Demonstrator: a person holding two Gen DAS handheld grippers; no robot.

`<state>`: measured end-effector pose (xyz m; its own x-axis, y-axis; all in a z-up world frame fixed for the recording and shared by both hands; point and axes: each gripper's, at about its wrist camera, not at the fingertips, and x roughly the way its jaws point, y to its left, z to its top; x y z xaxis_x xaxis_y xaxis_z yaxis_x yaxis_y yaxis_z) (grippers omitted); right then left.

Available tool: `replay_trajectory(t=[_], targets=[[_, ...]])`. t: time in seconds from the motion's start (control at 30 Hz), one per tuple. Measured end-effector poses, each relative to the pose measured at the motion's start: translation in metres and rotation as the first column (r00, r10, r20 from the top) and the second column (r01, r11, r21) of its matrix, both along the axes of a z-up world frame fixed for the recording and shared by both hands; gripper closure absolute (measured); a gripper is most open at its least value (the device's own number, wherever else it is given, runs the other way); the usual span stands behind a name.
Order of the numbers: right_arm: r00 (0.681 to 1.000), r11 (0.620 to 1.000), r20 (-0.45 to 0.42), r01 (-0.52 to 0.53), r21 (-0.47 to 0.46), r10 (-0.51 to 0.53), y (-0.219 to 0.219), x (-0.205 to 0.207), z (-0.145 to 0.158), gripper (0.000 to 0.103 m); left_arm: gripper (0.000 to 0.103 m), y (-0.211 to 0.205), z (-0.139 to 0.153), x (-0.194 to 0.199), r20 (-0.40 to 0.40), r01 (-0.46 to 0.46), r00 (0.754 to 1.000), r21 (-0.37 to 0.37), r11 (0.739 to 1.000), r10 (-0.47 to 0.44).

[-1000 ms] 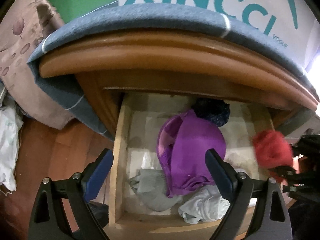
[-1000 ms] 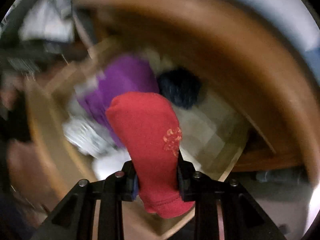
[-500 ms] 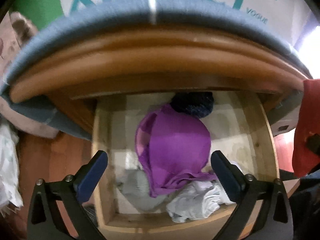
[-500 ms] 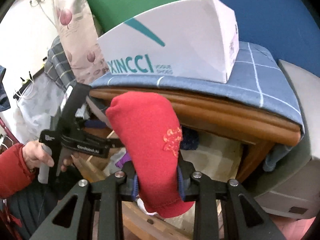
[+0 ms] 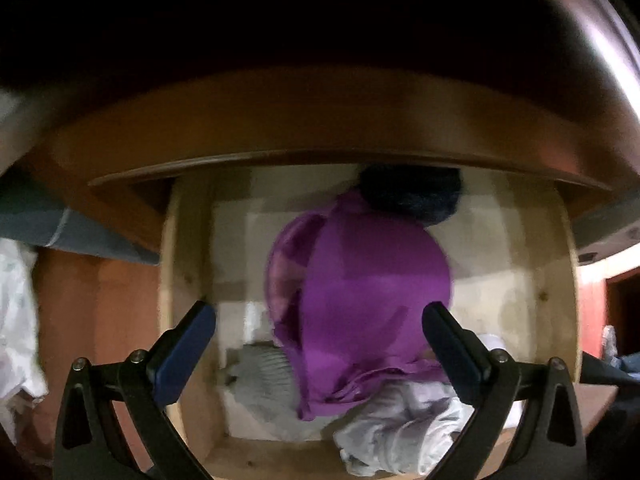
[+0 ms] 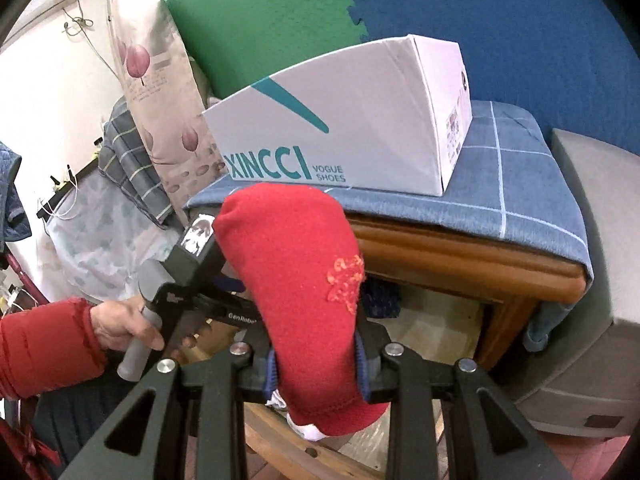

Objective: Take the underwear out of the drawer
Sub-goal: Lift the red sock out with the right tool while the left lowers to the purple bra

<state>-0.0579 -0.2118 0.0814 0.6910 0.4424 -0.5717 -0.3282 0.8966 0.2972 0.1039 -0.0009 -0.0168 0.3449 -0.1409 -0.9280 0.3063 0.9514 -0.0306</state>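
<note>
The wooden drawer [image 5: 180, 280] stands pulled out under the cabinet top. A purple garment [image 5: 368, 292] lies in its middle, with a dark blue one [image 5: 412, 196] behind it, a grey one [image 5: 264, 376] front left and a white one [image 5: 400, 432] in front. My left gripper [image 5: 316, 312] hangs open wide above the purple garment, one finger on each side, touching nothing. In the right wrist view my right gripper [image 6: 316, 364] is shut on a red garment [image 6: 296, 280] with an orange motif, held up outside the drawer.
A white shoe box [image 6: 340, 132] sits on a blue checked cloth [image 6: 500, 184] over the cabinet [image 6: 460, 252]. A hand [image 6: 120, 324] in a red sleeve holds the left gripper's handle. A grey unit [image 6: 580, 340] stands to the right. Bedding and a floral pillow lie left.
The left gripper sank closer over the drawer, the cabinet top now filling its upper view, and its jaws widened. The right gripper lifted the red garment up out of the drawer.
</note>
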Motion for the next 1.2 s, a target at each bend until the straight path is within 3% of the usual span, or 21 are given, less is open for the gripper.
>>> replay_trajectory(t=[0.17,0.27,0.3,0.4,0.53,0.67,0.73,0.77,0.83,0.87,0.93,1.1,1.2], targets=[[1.000,1.000,-0.002,-0.004,0.002,0.004,0.001,0.001,0.000,0.074,0.000,-0.007,-0.007,-0.008,0.014,0.065,0.998,0.071,0.995,-0.066],[1.000,1.000,-0.004,-0.007,0.002,0.007,0.000,0.001,0.000,0.074,0.000,-0.001,-0.015,-0.011,-0.071,0.079,0.995,0.020,0.997,-0.077],[1.000,1.000,-0.007,-0.008,0.004,0.008,0.000,0.001,0.000,0.074,0.000,0.001,-0.020,-0.012,-0.102,0.071,0.992,0.023,0.997,-0.068],[1.000,1.000,-0.005,-0.006,0.005,0.006,0.000,0.001,0.000,0.074,0.000,0.006,-0.016,-0.005,-0.072,0.016,0.997,0.040,0.999,-0.014],[1.000,1.000,0.000,-0.017,-0.003,0.017,0.001,-0.002,-0.002,0.074,0.000,-0.003,-0.036,-0.002,-0.182,0.037,0.983,0.089,0.995,-0.020],[1.000,1.000,-0.004,-0.015,-0.002,0.015,0.001,-0.003,-0.003,0.074,0.000,0.000,-0.045,0.009,-0.256,-0.055,0.965,0.028,0.998,0.060],[1.000,1.000,-0.002,-0.018,-0.004,0.018,0.001,-0.003,-0.003,0.074,0.000,0.002,-0.057,0.014,-0.330,-0.130,0.934,0.036,0.991,0.134],[1.000,1.000,-0.003,-0.021,-0.009,0.021,0.001,-0.004,-0.003,0.074,0.000,0.007,-0.061,0.017,-0.370,-0.206,0.909,-0.005,0.979,0.190],[1.000,1.000,-0.005,-0.025,-0.012,0.025,0.001,-0.005,-0.004,0.074,0.000,0.022,-0.068,0.021,-0.441,-0.382,0.841,-0.072,0.922,0.314],[1.000,1.000,-0.007,-0.025,-0.011,0.025,0.001,-0.005,-0.004,0.074,0.000,0.024,-0.069,0.022,-0.439,-0.421,0.829,-0.085,0.903,0.345],[1.000,1.000,-0.008,-0.027,-0.011,0.027,0.000,-0.005,-0.004,0.074,0.001,0.017,-0.067,0.024,-0.408,-0.392,0.855,-0.101,0.914,0.321],[0.999,0.999,-0.007,-0.034,-0.020,0.034,0.002,-0.008,-0.005,0.074,0.022,0.012,-0.069,0.026,-0.419,-0.416,0.842,-0.103,0.903,0.340],[1.000,0.999,-0.005,-0.030,-0.020,0.030,0.002,-0.008,-0.004,0.074,0.034,0.003,-0.066,0.026,-0.390,-0.388,0.860,-0.082,0.918,0.328]])
